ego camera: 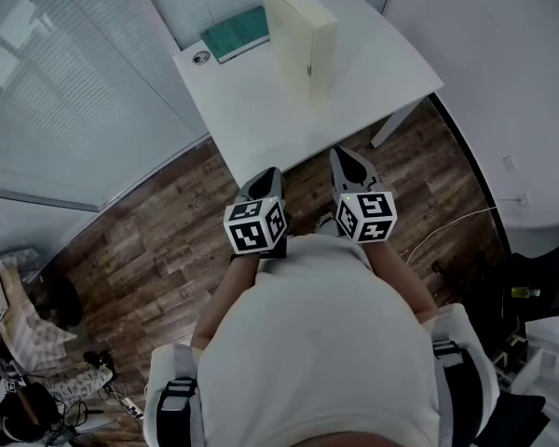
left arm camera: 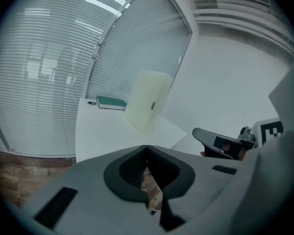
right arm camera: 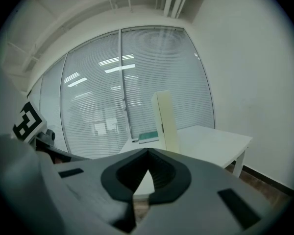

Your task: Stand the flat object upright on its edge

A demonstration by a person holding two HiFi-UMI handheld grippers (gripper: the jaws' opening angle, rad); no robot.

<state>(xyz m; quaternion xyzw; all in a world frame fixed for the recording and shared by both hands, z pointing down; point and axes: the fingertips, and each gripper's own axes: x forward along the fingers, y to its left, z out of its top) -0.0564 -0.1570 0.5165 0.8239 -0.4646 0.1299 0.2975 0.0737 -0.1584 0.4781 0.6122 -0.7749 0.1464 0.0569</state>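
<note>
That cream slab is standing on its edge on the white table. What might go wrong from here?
The cream slab rests on a narrow edge with nothing supporting it, so a knock to the table may tip it. Falling flat, it could land on the green book beside it. The left hand-held gripper and right hand-held gripper are shut, off the table, poorly placed to catch it.

Pretty clearly an office, small meeting-room type. Two sides are closed off by glass walls (ego camera: 65,82) with slatted blinds (right arm camera: 93,97). A plain white bench (ego camera: 252,110) is tucked into the corner, wood-look flooring (ego camera: 149,250) is laid, and strip lights (right arm camera: 120,70) are mirrored in the glass.
</note>
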